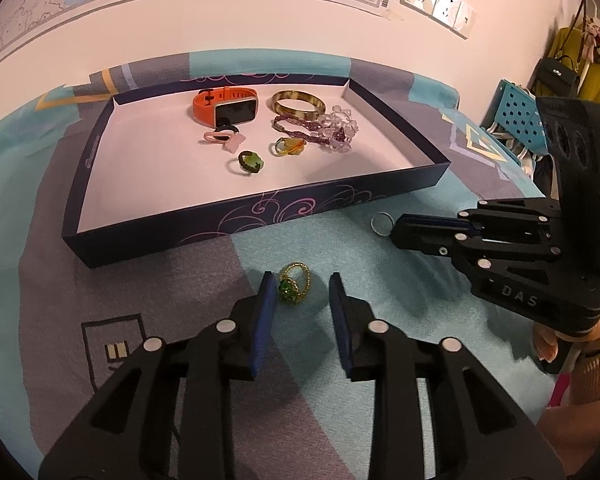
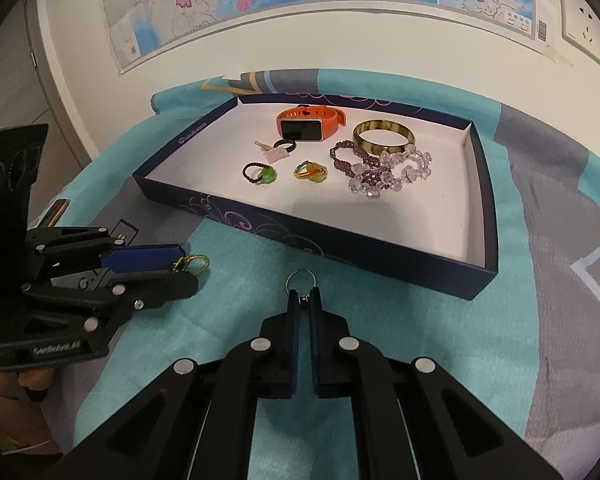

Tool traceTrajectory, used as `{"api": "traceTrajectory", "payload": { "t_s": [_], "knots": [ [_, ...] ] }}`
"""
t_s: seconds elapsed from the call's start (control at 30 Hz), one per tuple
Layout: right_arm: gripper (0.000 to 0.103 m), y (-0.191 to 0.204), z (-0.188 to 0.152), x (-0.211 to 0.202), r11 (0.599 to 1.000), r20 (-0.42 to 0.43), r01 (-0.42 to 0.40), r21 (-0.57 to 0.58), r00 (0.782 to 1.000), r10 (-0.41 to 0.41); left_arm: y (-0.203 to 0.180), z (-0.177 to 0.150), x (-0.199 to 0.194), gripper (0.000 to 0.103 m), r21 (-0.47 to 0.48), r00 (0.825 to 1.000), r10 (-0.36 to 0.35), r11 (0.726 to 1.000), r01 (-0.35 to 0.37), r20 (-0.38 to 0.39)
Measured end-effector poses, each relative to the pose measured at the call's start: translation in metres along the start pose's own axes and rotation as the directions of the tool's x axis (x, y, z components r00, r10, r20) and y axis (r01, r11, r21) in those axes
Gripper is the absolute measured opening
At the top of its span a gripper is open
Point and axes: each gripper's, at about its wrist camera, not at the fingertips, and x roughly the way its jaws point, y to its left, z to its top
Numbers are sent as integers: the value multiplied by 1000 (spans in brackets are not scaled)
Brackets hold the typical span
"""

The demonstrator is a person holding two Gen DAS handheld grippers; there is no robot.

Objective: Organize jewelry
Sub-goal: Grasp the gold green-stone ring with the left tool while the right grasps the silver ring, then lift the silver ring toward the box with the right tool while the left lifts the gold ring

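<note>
A gold ring with a green stone (image 1: 294,283) lies on the cloth between the open fingers of my left gripper (image 1: 300,286); it also shows in the right wrist view (image 2: 192,263). My right gripper (image 2: 303,294) is shut on a silver ring (image 2: 301,279), whose loop sticks out past the tips, just in front of the tray; the ring shows in the left wrist view (image 1: 381,224) too. The dark blue tray (image 1: 236,220) holds an orange watch (image 1: 226,106), a bangle (image 1: 298,102), beaded bracelets (image 1: 332,130) and several rings.
A teal and grey cloth (image 1: 380,340) covers the table. A wall with a map (image 2: 300,8) stands behind the tray. A blue perforated basket (image 1: 518,118) and hanging bags are at the far right in the left wrist view.
</note>
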Motion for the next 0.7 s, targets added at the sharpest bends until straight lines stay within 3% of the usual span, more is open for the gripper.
{"api": "traceTrajectory", "payload": {
  "t_s": [0.13, 0.43, 0.7],
  "knots": [
    [4, -2, -4, -3, 1000, 2, -9, 13, 1000, 9, 0, 0, 0, 25, -1, 1000, 5, 1000, -5, 0],
    [4, -9, -8, -12, 997, 28, -56, 61, 998, 55, 5, -1, -1, 12, -18, 1000, 24, 1000, -24, -1],
    [4, -11, -9, -17, 994, 47, -77, 80, 996, 73, 4, -3, -4, 11, -20, 1000, 27, 999, -27, 4]
  ]
}}
